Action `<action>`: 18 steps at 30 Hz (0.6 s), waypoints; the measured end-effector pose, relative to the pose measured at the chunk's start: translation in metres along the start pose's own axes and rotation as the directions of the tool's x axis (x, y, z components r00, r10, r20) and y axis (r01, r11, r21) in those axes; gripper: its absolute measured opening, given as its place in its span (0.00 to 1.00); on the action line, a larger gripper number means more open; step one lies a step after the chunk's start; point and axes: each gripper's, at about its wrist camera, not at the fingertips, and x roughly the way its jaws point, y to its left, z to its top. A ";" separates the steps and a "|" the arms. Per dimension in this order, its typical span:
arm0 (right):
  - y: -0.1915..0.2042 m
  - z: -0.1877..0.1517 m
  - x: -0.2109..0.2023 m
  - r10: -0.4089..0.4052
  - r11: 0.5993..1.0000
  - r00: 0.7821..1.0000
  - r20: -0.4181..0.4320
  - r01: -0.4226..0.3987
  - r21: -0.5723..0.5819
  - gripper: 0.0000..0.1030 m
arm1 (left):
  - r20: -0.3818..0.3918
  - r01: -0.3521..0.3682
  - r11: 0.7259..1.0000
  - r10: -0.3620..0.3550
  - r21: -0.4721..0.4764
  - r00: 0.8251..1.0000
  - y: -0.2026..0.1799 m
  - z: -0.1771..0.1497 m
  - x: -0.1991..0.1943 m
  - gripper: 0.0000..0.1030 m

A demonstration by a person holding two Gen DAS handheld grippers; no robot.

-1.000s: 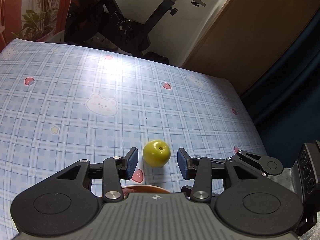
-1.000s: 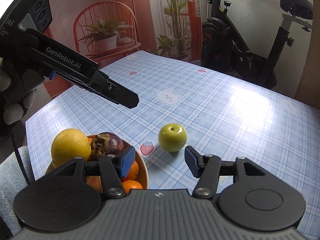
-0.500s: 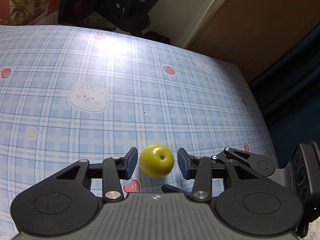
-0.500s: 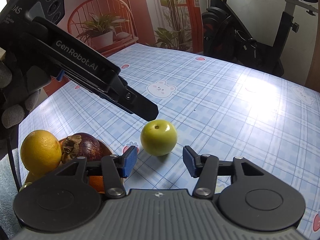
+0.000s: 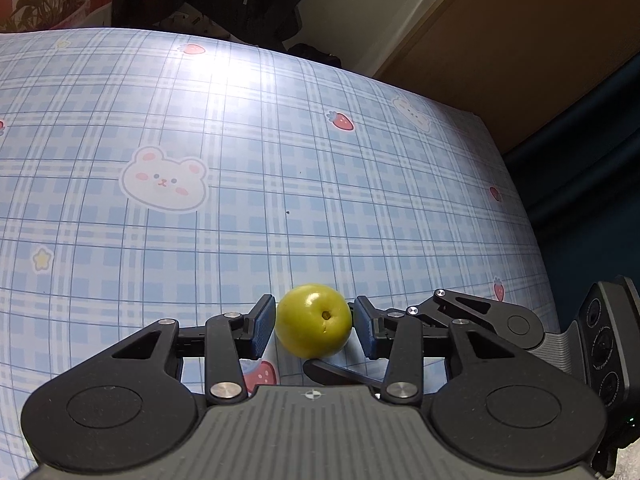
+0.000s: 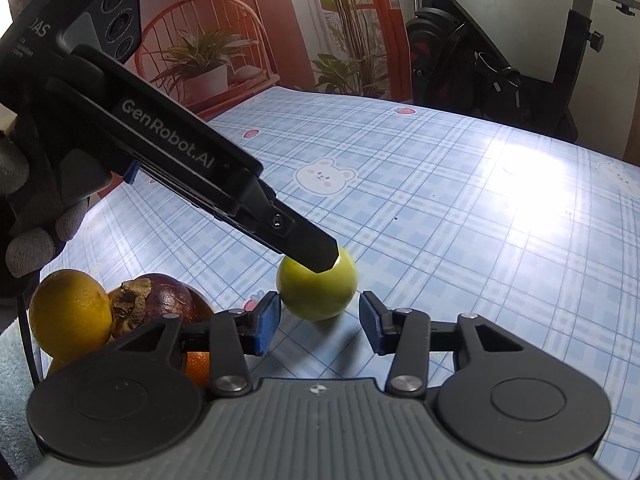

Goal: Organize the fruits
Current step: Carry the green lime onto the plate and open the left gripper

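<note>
- While the green apple (image 5: pixel 313 321) sits on the blue checked tablecloth (image 5: pixel 280 160), the left gripper (image 5: pixel 314 326) straddles it, one blue pad (image 5: pixel 264 330) on each side; both pads look right at the fruit's skin, but a firm pinch cannot be told.
- The right gripper (image 6: pixel 319 323) hovers just short of the same apple with its jaws apart and nothing between them; they have just been narrowing.
- In the right wrist view, the left gripper's black finger tip lies against the top of the apple, seen from the side.
- To the apple's left stands a bowl, mostly hidden, holding a lemon (image 6: pixel 70 314), a dark mangosteen (image 6: pixel 160 306) and an orange (image 6: pixel 198 364).
- To grasp well, the left pads should likely close gently at the apple's widest part, since round smooth fruit can squirt out.
- The right gripper probably ought to stay clear so the two tools do not collide.
- Lift straight up before carrying it across to the bowl.
</note>
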 end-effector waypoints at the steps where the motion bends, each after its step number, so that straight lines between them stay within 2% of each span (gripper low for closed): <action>1: 0.001 0.000 0.001 0.000 1.000 1.000 -0.001 0.000 -0.001 0.44 | 0.000 0.001 1.000 -0.001 -0.003 1.000 0.000 0.000 0.002 0.41; 4: 0.001 0.000 0.002 -0.002 1.000 1.000 -0.004 0.002 -0.004 0.44 | -0.002 0.002 1.000 -0.002 -0.008 1.000 0.001 0.001 0.002 0.36; 18: 0.003 0.000 -0.005 -0.001 1.000 1.000 0.012 0.001 -0.004 0.42 | 0.011 0.008 1.000 -0.008 0.001 1.000 -0.003 -0.002 -0.006 0.36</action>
